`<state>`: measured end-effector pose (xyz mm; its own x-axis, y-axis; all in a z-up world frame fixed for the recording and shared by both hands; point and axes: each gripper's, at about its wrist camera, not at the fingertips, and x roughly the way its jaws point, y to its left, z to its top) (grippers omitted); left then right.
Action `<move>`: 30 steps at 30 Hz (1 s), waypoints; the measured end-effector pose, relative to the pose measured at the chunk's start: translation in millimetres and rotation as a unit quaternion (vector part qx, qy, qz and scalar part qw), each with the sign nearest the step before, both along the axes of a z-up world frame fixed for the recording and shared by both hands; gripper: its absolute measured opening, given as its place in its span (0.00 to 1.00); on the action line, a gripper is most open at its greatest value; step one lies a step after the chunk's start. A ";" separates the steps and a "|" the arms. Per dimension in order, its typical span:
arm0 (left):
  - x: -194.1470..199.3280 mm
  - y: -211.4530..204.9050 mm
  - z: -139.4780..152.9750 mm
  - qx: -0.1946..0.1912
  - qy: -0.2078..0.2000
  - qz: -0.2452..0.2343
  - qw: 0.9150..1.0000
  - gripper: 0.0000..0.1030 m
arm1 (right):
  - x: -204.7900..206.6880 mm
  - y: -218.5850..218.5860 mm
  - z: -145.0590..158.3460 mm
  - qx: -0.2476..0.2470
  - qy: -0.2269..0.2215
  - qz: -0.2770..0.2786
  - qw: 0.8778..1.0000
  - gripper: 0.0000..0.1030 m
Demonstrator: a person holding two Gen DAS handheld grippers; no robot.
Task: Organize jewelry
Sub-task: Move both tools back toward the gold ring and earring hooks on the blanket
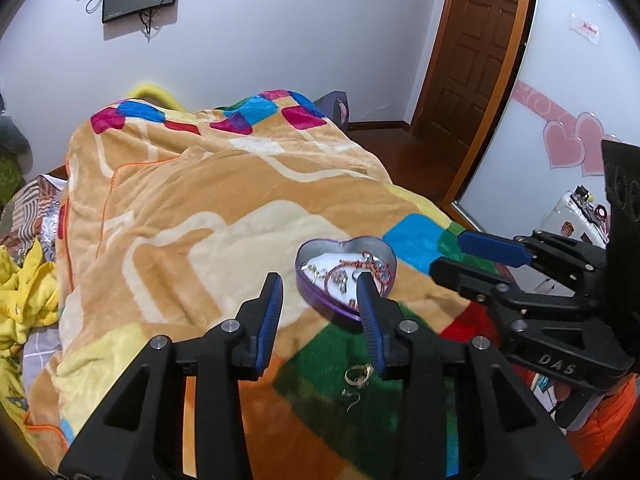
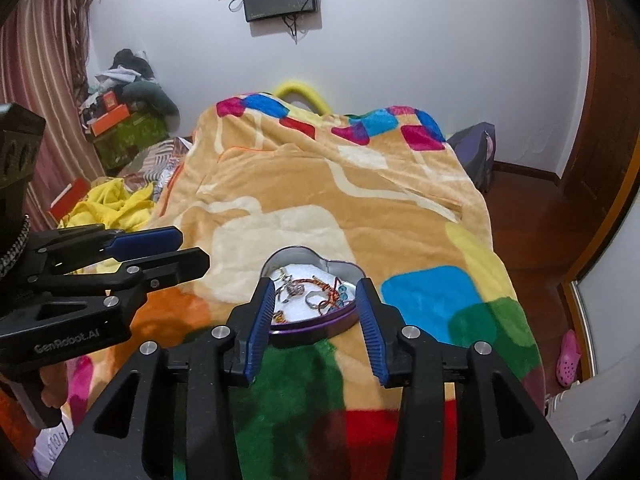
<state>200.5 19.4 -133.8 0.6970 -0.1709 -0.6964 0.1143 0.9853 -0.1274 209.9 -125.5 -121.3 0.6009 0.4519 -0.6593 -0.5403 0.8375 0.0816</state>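
Here, with both the left gripper (image 1: 320, 300) and right gripper (image 2: 316, 304) spread wide and empty, the left should lower straight over the small gold ring (image 1: 359, 374) lying on the plush patchwork blanket (image 1: 192, 208) at 6 o'clock of the purple heart-shaped metal tin (image 1: 320, 300), then pinch gently.

Left claw (image 1: 318, 284) is hanging with jaws spread wide, nothing between its blue-padded fingers (image 1: 269, 316). Right claw (image 2: 316, 292) is likewise gaping, empty. The two are sitting side by side, both pointing forward, well apart.
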 end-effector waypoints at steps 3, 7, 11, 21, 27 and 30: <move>-8.3 2.0 -3.9 0.001 0.008 0.001 1.000 0.36 | -7.4 0.5 -2.0 -0.001 0.000 0.000 1.000 0.37; -17.0 4.8 -14.5 0.000 0.024 0.004 1.000 0.36 | -16.7 -1.7 -9.4 -0.003 0.007 -0.001 1.000 0.37; -25.6 6.6 -32.6 -0.002 0.049 0.003 0.999 0.36 | -22.3 1.5 -24.3 -0.016 0.019 -0.004 1.000 0.37; -31.4 -14.5 -74.6 0.001 0.104 -0.024 0.994 0.36 | -33.0 -3.9 -52.6 -0.020 0.056 -0.008 0.998 0.37; -28.4 -31.1 -90.2 0.010 0.114 -0.037 0.993 0.36 | -32.7 -6.9 -56.5 -0.017 0.063 -0.010 0.998 0.38; -26.5 -30.4 -93.2 0.008 0.114 -0.037 0.993 0.34 | -31.7 -7.6 -57.6 -0.016 0.063 -0.012 0.998 0.37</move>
<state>174.0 -10.9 -227.0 0.5074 -0.2042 -0.8372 0.1570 0.9772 -0.1432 178.2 -133.1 -178.9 0.5220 0.4155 -0.7448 -0.5071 0.8534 0.1207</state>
